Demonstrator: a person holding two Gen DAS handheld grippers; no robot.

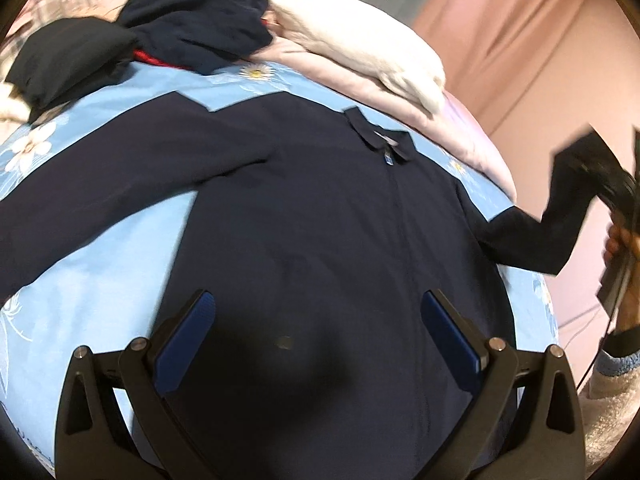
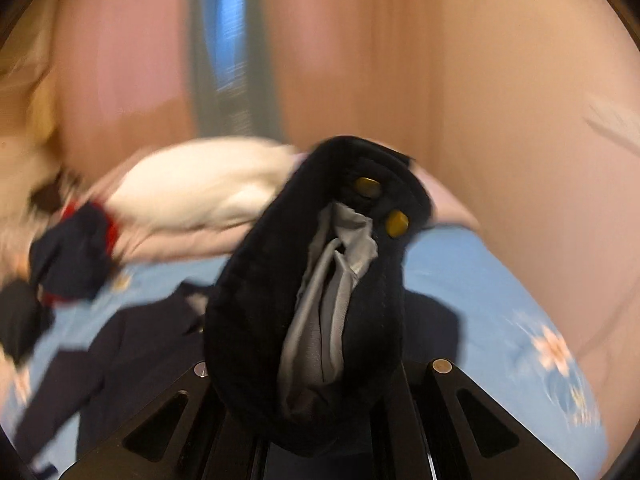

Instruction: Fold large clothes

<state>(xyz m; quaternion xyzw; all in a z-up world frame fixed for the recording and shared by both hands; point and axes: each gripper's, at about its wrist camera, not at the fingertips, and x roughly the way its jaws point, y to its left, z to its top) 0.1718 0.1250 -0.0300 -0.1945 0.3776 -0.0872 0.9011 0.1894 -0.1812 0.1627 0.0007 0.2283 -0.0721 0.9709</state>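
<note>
A navy jacket (image 1: 320, 208) lies spread front-up on a bed under a light blue floral sheet (image 1: 100, 248), collar (image 1: 370, 136) at the far end. The left tool (image 1: 318, 344) hangs just above the jacket's lower front with its blue pads (image 1: 186, 344) spread wide and nothing between them; the collar lies straight ahead of it, and one sleeve reaches off to its left.

The right tool (image 2: 320, 412) is pressed together on the cuff (image 2: 320, 280) of the other sleeve, lifted clear of the bed. The cuff bunches up in front of the camera, showing grey lining (image 2: 320, 312) and two brass snaps (image 2: 396, 224). From the left tool, this sleeve (image 1: 532, 240) rises off the bed's right edge to the right tool (image 1: 612, 192), held by a hand (image 1: 618, 240).

Beyond the collar lie a white garment (image 1: 360, 36) on pink bedding (image 1: 460, 128) and a heap of dark clothes (image 1: 192, 20).
</note>
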